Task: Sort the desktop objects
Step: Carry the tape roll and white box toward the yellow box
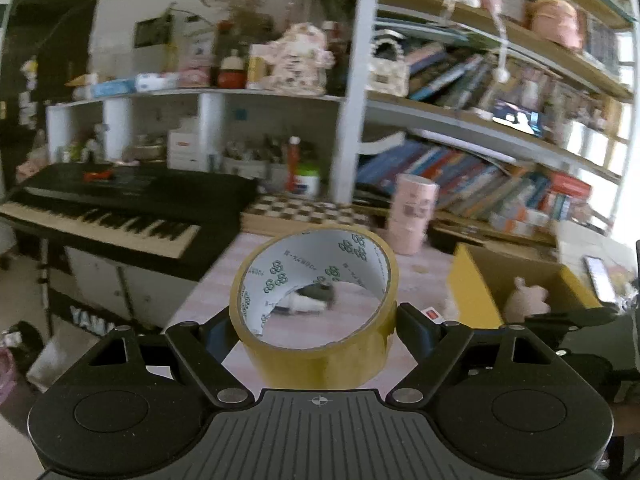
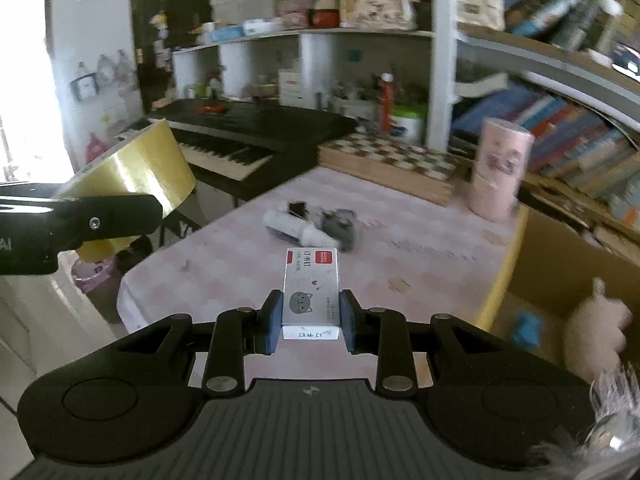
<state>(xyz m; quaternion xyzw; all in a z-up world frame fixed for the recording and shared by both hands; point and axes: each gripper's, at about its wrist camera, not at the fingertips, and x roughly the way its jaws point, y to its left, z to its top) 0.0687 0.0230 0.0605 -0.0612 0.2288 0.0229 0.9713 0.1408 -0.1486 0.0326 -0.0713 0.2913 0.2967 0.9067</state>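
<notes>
My left gripper (image 1: 314,320) is shut on a roll of yellow tape (image 1: 320,356), held in the air over the pink table's left part. The tape roll also shows in the right wrist view (image 2: 136,172), with the left gripper's finger (image 2: 100,220) across it. My right gripper (image 2: 308,316) is shut on a small white staple box (image 2: 312,292) with a cat drawing, held above the pink table (image 2: 224,256). A cardboard box (image 2: 560,264) stands open at the right, with a pink plush toy (image 2: 596,328) inside. The same cardboard box (image 1: 476,288) and plush toy (image 1: 524,300) show in the left wrist view.
A white tube and a grey object (image 2: 312,228) lie mid-table. A pink cylinder (image 2: 500,168) stands at the back right. A chessboard (image 2: 384,156) lies at the back. A black keyboard piano (image 2: 248,136) stands left of the table. Bookshelves fill the back wall.
</notes>
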